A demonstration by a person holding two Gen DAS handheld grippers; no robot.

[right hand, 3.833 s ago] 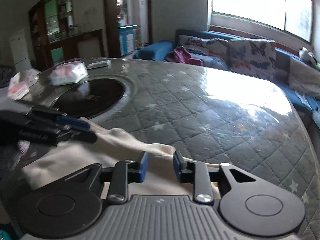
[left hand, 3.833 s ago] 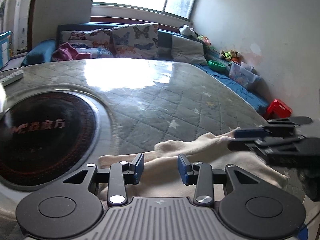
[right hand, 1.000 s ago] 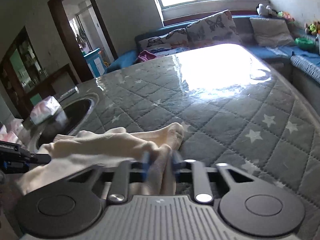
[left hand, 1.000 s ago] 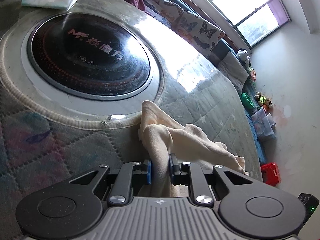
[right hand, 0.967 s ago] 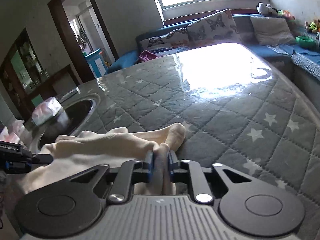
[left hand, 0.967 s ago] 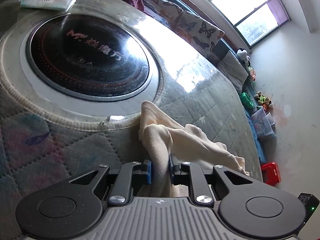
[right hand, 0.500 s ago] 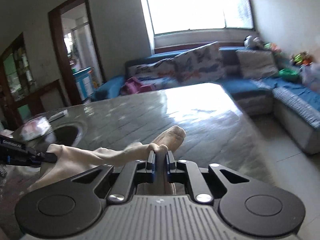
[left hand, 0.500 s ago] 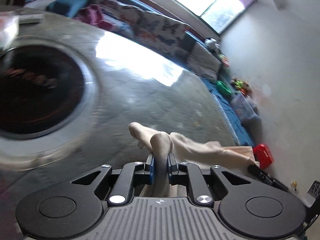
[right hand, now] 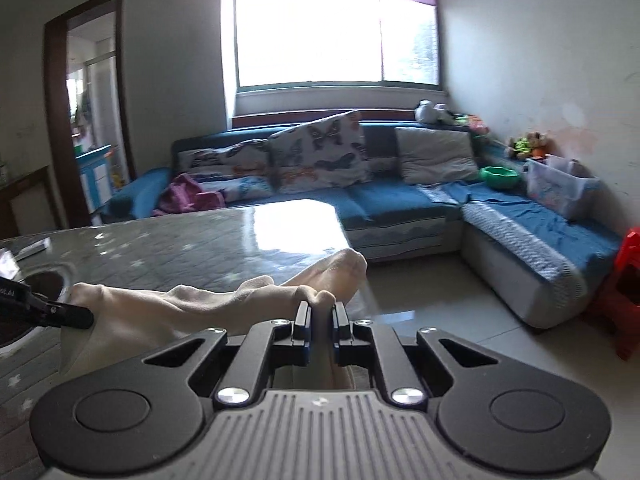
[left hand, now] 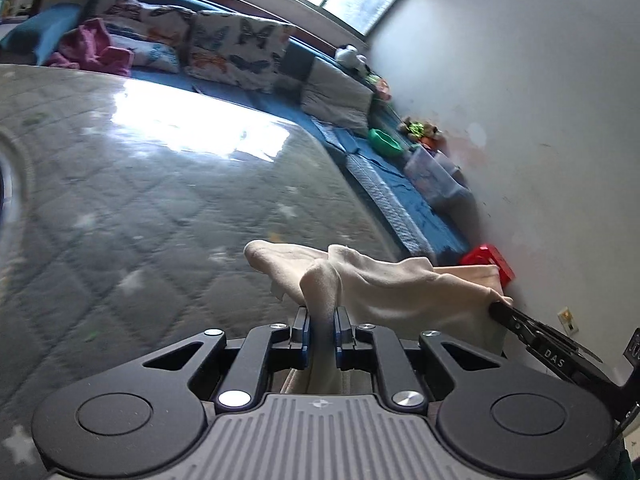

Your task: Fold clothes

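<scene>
Fabric is bunching between both pairs of jaws: your left hand-held gripper (left hand: 320, 334) and right hand-held gripper (right hand: 319, 330) are each clamping the cream garment (left hand: 384, 284), hanging soft and light above the quilted tabletop (left hand: 140, 184); keep gripping the edges.

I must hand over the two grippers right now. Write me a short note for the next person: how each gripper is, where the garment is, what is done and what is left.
Left gripper: shut on one end of the cream garment.
Right gripper: shut on the other end of the same cream garment.
The garment hangs between the two grippers, lifted above the quilted table; the rest of it droops below, partly hidden.
Done: both ends are gripped and raised.
Left: no fold shows yet. Probably lay it flat on the table, fold it, then release.
</scene>
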